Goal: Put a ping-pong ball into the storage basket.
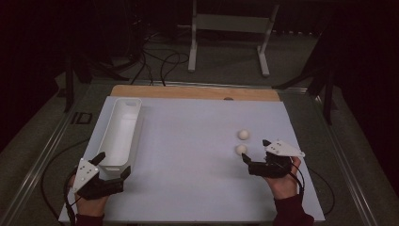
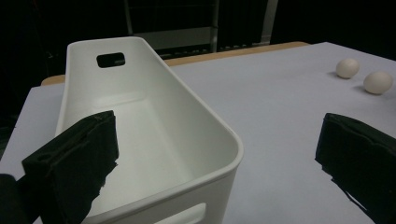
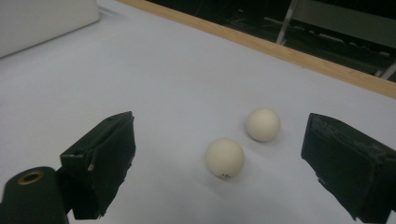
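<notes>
A long white bin (image 1: 135,129) with handle cut-outs lies empty along the left of the white board (image 1: 188,179). My left gripper (image 1: 114,163) is open at the bin's near end. In the left gripper view the bin's near wall (image 2: 219,154) sits between the jaws, one jaw over the inside and the other over the board. Two white balls lie at the right, a far ball (image 1: 243,134) and a near ball (image 1: 241,149). My right gripper (image 1: 254,149) is open just right of the near ball (image 3: 225,157), which lies ahead between its jaws, untouched, with the far ball (image 3: 263,124) behind.
A wooden strip (image 1: 188,92) borders the board's far edge. Beyond the table are floor cables (image 1: 160,61) and a white stand (image 1: 230,28). The board's middle is bare between bin and balls. The bin's corner (image 3: 42,18) shows far off in the right gripper view.
</notes>
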A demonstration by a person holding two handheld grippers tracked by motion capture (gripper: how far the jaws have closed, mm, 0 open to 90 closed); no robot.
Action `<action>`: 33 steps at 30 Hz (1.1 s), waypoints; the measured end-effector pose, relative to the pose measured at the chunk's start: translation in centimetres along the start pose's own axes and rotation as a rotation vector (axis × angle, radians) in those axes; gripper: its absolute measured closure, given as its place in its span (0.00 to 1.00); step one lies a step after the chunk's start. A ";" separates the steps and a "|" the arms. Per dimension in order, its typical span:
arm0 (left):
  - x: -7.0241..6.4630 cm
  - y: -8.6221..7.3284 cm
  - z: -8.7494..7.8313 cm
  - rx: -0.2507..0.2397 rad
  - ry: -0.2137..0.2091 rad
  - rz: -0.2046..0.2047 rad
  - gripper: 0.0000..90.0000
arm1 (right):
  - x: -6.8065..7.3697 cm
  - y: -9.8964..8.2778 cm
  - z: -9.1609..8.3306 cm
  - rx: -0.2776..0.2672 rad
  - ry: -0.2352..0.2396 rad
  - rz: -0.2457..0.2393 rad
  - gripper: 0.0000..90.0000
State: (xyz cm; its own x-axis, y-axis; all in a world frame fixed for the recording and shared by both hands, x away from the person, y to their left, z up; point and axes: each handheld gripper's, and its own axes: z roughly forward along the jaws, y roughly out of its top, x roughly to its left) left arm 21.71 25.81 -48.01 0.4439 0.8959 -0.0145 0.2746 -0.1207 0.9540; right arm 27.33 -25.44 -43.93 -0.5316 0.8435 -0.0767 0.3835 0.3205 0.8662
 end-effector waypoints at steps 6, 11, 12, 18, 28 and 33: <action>0.0 0.0 0.0 -0.002 0.000 -0.002 0.00 | 0.4 0.6 0.7 0.015 0.010 -0.011 0.11; 0.0 0.0 -0.1 -0.004 -0.001 -0.003 0.00 | 0.6 1.1 1.1 0.026 0.016 -0.014 0.11; 0.0 0.0 -0.1 -0.004 -0.002 -0.002 0.00 | 0.6 1.2 1.1 0.025 0.017 -0.023 0.11; 0.0 0.0 -0.1 -0.006 -0.002 -0.003 0.00 | 0.5 1.6 2.0 0.039 0.026 -0.020 0.11; 0.1 0.0 0.0 -0.002 -0.005 -0.001 0.00 | 0.3 2.0 3.1 0.069 0.035 -0.026 0.11; 0.0 0.0 0.0 -0.002 -0.007 0.001 0.00 | 0.2 2.2 3.5 0.075 0.040 -0.014 0.11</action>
State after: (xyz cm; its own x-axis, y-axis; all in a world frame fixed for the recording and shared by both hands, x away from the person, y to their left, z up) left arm 21.75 25.84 -48.04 0.4504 0.8927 -0.0162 0.2727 -0.1203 0.9546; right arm 30.71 -23.07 -43.76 -0.5662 0.8215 -0.0674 0.4303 0.3644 0.8259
